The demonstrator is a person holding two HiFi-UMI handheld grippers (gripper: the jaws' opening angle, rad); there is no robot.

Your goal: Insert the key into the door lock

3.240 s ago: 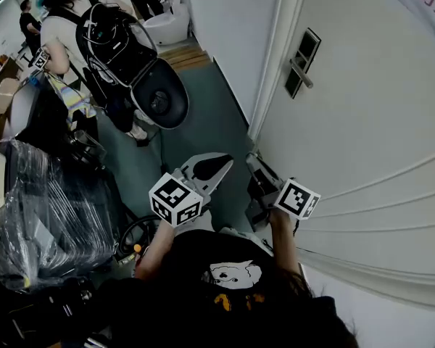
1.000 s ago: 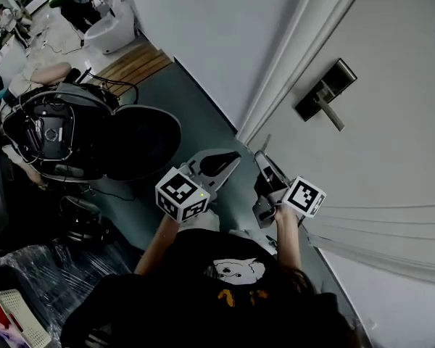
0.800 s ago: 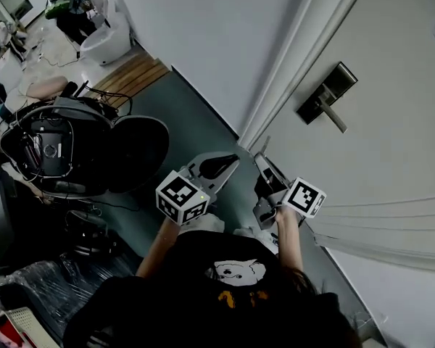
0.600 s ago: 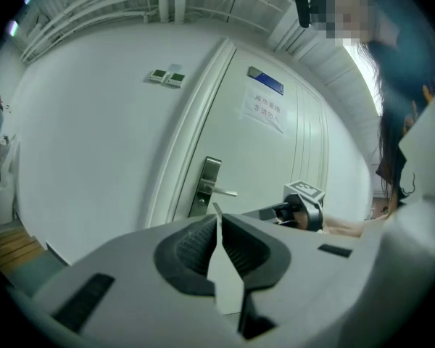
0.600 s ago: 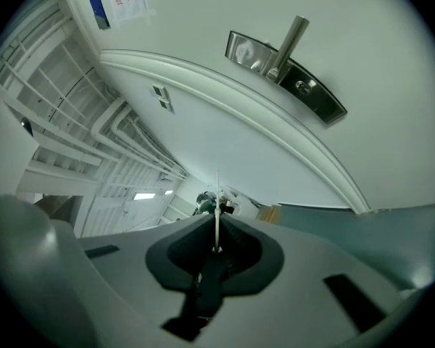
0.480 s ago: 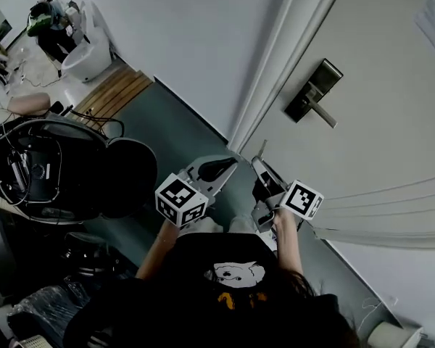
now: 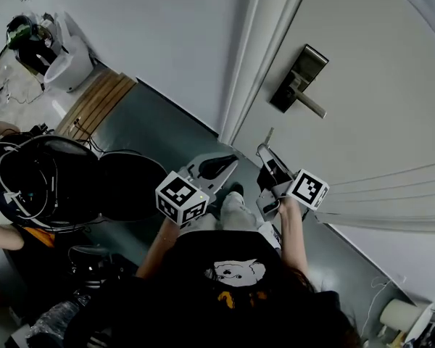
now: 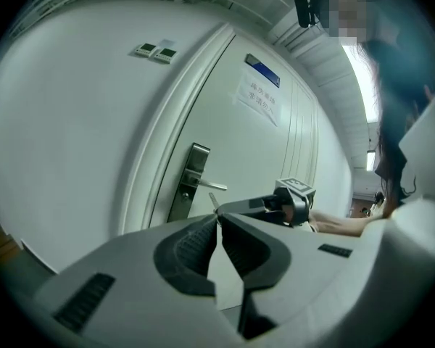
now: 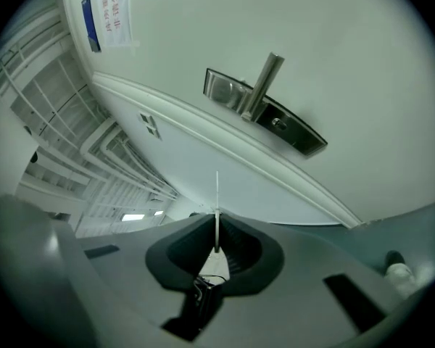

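Right gripper (image 9: 217,230) pinches the key (image 9: 217,194), blade toward the door (image 9: 362,42), well apart from the lock (image 9: 264,113); left gripper (image 8: 217,220) is closed, empty.

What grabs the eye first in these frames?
The door lock, a dark plate with a silver lever, sits on the pale door upper right in the head view. Below it the right gripper has its jaws shut on a thin key, pointed at the door but apart from the lock. The left gripper is shut and empty.
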